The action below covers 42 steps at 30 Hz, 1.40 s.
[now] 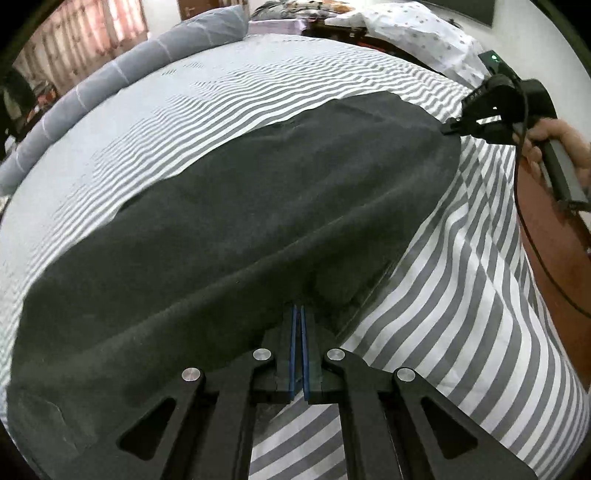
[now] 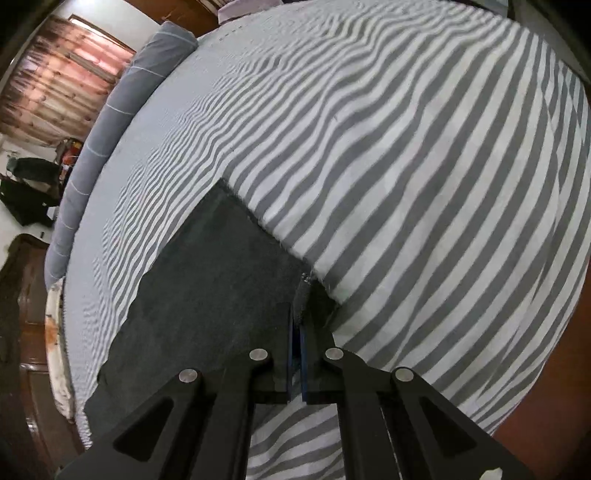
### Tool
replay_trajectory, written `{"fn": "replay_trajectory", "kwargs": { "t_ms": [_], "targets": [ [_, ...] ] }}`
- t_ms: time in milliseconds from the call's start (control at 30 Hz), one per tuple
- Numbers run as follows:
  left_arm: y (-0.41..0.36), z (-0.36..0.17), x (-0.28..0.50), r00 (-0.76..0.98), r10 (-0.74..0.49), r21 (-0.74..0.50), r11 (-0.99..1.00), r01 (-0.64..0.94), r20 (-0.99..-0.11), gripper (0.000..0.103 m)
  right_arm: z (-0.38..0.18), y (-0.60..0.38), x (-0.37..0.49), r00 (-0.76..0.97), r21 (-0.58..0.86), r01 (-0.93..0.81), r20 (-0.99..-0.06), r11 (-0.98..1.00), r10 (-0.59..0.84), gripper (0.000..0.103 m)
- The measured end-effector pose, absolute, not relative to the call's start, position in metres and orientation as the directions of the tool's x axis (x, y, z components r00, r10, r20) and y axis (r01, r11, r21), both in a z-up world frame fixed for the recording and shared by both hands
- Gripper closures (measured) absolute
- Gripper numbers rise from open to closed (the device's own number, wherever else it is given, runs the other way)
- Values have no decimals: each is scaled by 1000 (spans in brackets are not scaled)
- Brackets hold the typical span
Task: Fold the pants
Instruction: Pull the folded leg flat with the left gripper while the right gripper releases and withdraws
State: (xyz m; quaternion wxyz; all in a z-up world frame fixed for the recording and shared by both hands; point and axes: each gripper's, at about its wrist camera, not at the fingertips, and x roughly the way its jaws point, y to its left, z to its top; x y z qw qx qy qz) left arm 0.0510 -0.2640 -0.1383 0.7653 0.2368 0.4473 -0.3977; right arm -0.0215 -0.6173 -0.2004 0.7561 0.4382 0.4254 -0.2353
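Dark grey pants (image 1: 258, 221) lie flat across a bed with a grey and white striped sheet (image 1: 461, 314). My left gripper (image 1: 298, 308) is shut on the near edge of the pants. My right gripper (image 1: 448, 129) shows at the far right of the left wrist view, shut on a corner of the pants. In the right wrist view my right gripper (image 2: 300, 314) pinches a fold of the pants (image 2: 207, 288) at their corner, with the cloth spreading to the left.
A grey bolster pillow (image 1: 110, 85) lies along the far side of the bed, also in the right wrist view (image 2: 110, 122). A patterned white pillow (image 1: 424, 33) sits at the back. The bed's brown wooden frame (image 1: 554, 266) runs on the right. A curtained window (image 2: 62, 85) stands behind.
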Motion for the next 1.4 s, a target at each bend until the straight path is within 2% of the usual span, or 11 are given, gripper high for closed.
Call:
{"fn": "replay_trajectory", "kwargs": {
  "t_ms": [167,400,533,633,733,833,1000,1167,1400],
  "targets": [
    [-242,-127,66,240,-457,-94,595,798,-856,101,-195,-624,-24,547,470,726,-837,502,-7,99],
    [-225,-152,79,223,-381,-80,638,766,-897,101,-198,-622,-23,528,452,738,-849,502,-12,96],
    [-218,-159,78,205,-394,-111,645,756,-896,101,-181,-619,-31,540,464,740,-842,487,-19,81],
    [-213,-162,77,176,-400,-137,640,756,-899,101,-169,-601,-38,558,479,710,-830,515,4,79],
    [-209,-162,75,157,-408,-156,635,756,-900,101,-160,-568,-40,589,534,638,-802,554,95,79],
    [-205,-160,74,146,-411,-168,636,753,-900,101,-159,-518,-35,597,622,526,-756,580,268,78],
    [-191,-147,74,219,-406,-134,680,721,-887,100,-176,-428,-15,508,695,395,-710,601,488,79],
    [-176,-139,84,254,-394,-134,731,670,-883,99,-198,-389,3,462,739,392,-673,548,577,79],
    [-151,-143,101,252,-392,-187,794,578,-885,98,-220,-358,18,397,722,439,-689,535,606,79]
  ]
}}
